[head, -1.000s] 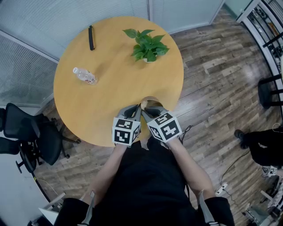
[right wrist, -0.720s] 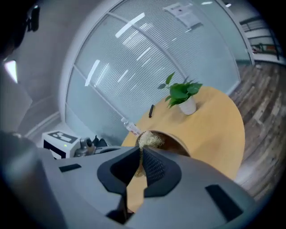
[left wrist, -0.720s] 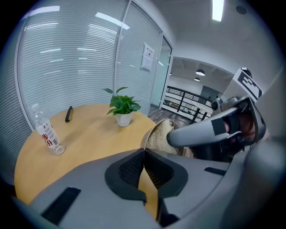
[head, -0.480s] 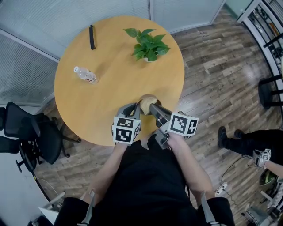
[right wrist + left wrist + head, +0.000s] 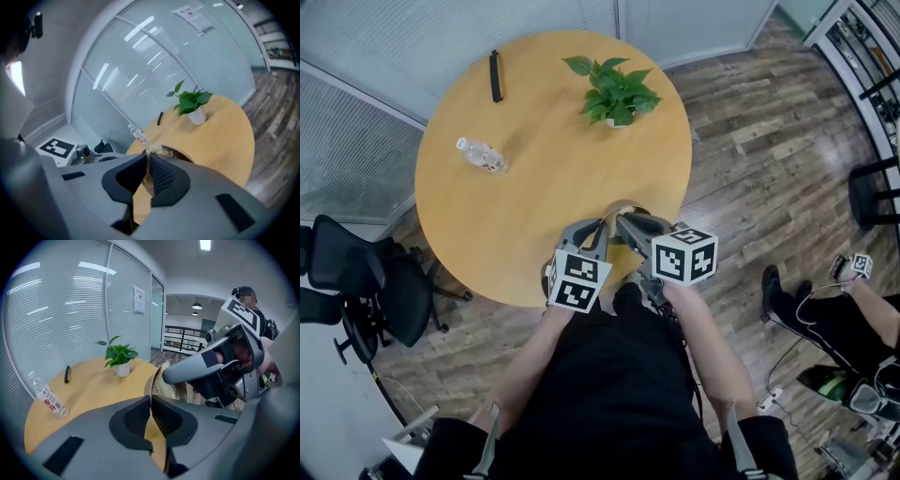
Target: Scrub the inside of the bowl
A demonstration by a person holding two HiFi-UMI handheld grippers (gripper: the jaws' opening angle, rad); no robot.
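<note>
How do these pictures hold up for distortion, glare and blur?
Head view: sharp, table evenly lit, mild bending at the edges. Left gripper view: heavy fisheye, dark corners, bright streaks reflected in the glass wall. Right gripper view: tilted fisheye, similar streaks on the glass, black corners.

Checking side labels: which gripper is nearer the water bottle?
Left. The left gripper grips the bowl rim on the side facing the water bottle; the right gripper sits just past it, farther away.
</note>
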